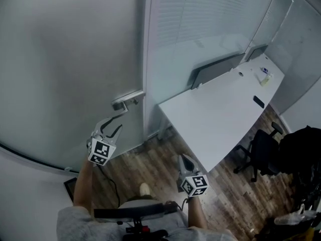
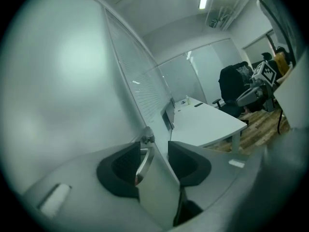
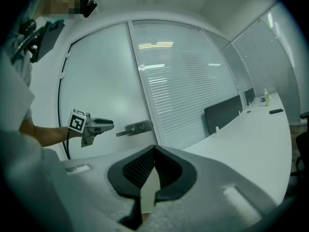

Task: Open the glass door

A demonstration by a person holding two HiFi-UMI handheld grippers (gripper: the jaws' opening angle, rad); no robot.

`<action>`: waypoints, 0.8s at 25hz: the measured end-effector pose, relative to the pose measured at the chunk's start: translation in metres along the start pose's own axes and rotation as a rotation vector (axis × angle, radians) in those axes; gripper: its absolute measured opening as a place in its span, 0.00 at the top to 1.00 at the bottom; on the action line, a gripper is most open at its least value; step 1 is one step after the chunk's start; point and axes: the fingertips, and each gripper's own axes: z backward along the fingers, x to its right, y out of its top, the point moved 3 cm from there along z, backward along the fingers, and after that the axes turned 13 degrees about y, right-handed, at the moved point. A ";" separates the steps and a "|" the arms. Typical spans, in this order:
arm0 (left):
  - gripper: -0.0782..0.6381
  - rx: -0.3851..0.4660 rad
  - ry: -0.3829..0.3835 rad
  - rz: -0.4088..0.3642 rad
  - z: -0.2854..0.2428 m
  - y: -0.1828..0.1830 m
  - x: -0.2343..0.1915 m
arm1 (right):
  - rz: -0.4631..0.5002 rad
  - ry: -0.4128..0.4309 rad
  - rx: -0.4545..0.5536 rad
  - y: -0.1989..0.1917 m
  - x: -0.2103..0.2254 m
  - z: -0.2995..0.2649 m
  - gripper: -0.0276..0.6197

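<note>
Where the frosted glass door (image 1: 65, 59) ends, a seemingly brushed-metal lever (image 1: 128, 100) juts.

Small item (image 1: 265, 78) at the table's (image 1: 215, 119) far corner was too small to identify. Door handle (image 2: 143, 162) was partly hidden behind the left gripper's (image 2: 154, 154) fingers (image 2: 118, 170).
</note>
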 end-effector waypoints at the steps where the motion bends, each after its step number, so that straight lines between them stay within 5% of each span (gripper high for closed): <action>1: 0.62 -0.011 -0.017 -0.025 -0.005 -0.003 0.001 | -0.003 -0.007 -0.001 -0.001 0.001 0.000 0.95; 20: 0.55 -0.185 -0.167 -0.311 -0.067 -0.063 0.000 | -0.073 -0.088 -0.031 -0.028 0.012 0.007 0.95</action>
